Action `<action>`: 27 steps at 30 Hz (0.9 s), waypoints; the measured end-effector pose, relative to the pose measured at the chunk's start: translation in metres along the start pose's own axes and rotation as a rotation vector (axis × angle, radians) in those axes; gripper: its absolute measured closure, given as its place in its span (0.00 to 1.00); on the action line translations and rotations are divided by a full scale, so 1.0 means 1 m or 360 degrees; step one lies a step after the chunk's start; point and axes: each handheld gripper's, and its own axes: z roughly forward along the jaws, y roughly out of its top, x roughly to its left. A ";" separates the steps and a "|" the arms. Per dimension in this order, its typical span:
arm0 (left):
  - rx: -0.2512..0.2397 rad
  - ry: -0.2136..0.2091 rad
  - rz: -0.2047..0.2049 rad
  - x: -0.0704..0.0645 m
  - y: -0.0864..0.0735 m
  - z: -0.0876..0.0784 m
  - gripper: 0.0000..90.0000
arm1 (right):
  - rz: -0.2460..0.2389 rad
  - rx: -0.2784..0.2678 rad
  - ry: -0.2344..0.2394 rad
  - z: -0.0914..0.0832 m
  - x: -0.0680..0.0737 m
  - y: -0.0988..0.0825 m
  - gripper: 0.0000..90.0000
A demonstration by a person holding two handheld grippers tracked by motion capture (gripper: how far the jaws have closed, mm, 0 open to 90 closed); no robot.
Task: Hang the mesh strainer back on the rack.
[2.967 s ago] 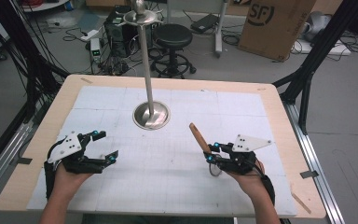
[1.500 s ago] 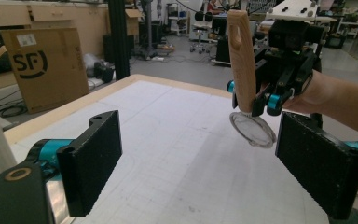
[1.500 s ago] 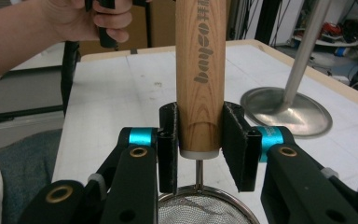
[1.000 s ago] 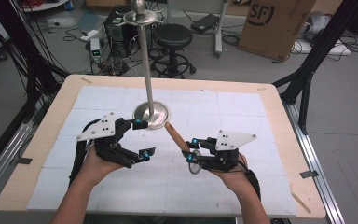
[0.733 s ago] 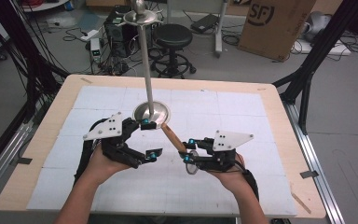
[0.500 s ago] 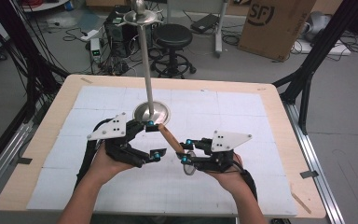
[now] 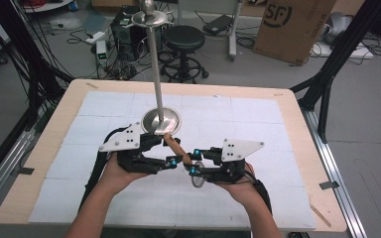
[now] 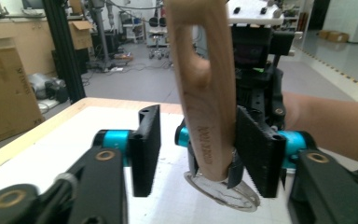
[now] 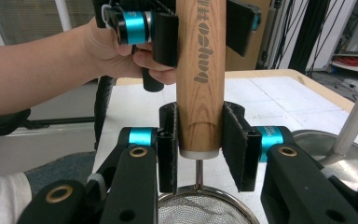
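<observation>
A strainer with a wooden handle [image 7: 177, 147] and a wire mesh bowl [image 7: 197, 179] is held up over the white mat. My right gripper [image 7: 192, 161] is shut on the handle's lower end [image 9: 200, 84], just above the mesh [image 9: 200, 205]. My left gripper [image 7: 171, 148] reaches in from the left and straddles the handle's upper part [image 8: 205, 93]. Its jaws have just been closing around the handle. One pad [image 8: 256, 158] touches the wood, while the other pad [image 8: 144, 149] stands a small gap off.
A metal stand with a round base [image 7: 161, 120] and a tall pole [image 7: 155, 64] rises just behind the grippers; its base [image 9: 335, 154] is close on the right gripper's right. The table's wooden rim [image 7: 297, 124] frames the mat. A stool [image 7: 181, 37] and a box [image 7: 292, 25] sit beyond.
My left gripper has moved right to the handle and its jaws have narrowed around it. The right gripper has shifted slightly left, still holding the strainer.
</observation>
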 end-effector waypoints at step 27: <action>-0.0020 -0.0034 0.0077 -0.006 -0.002 0.012 0.76 | 0.0009 0.0027 0.0002 0.014 0.001 -0.003 0.75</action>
